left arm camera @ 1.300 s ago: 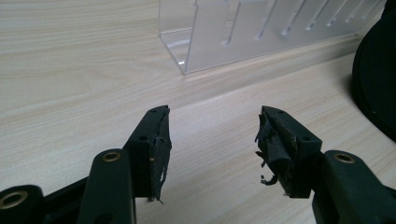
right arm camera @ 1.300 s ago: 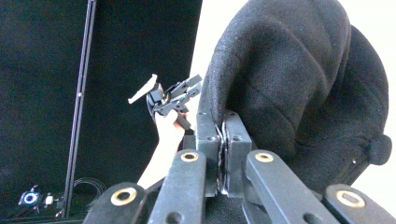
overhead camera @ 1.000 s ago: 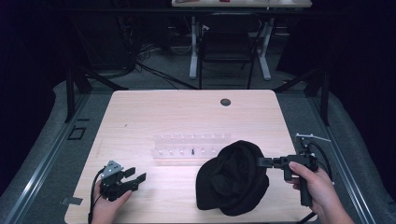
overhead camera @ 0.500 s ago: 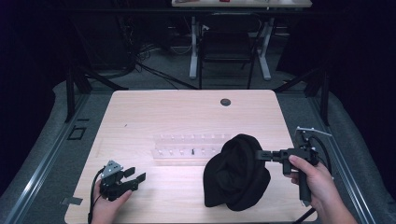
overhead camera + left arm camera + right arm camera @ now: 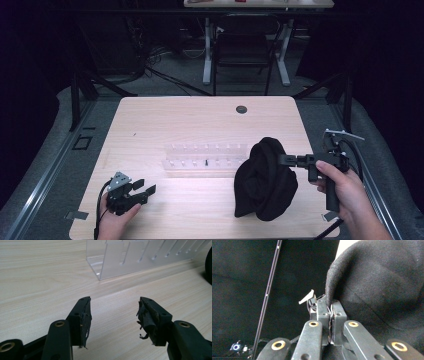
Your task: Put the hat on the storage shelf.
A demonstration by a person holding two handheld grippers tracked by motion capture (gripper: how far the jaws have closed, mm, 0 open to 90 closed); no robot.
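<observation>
Near the pale wooden worktop's [image 5: 165,120] right edge, the right gripper's [image 5: 284,159] fingers pinched a crumpled black cloth garment [image 5: 265,181], while the left gripper's [image 5: 142,188] fingers stood spread at the front-left corner.

Table [image 5: 200,115] pale matt wood grain; rack [image 5: 140,257] clear glossy plastic; black garment [image 5: 265,180] matt, probably knit cloth.

In the high view the light falls from overhead onto the pale table [image 5: 200,125], which glows at the centre while the upper corners and both side edges of the frame sink into near-black. The black cloth [image 5: 265,180] shows almost no folds. The left gripper view is bright and sharp near the bottom, softening toward the top, with glare on the clear plastic rack [image 5: 140,257]; the right gripper view is dim at its left half.
</observation>
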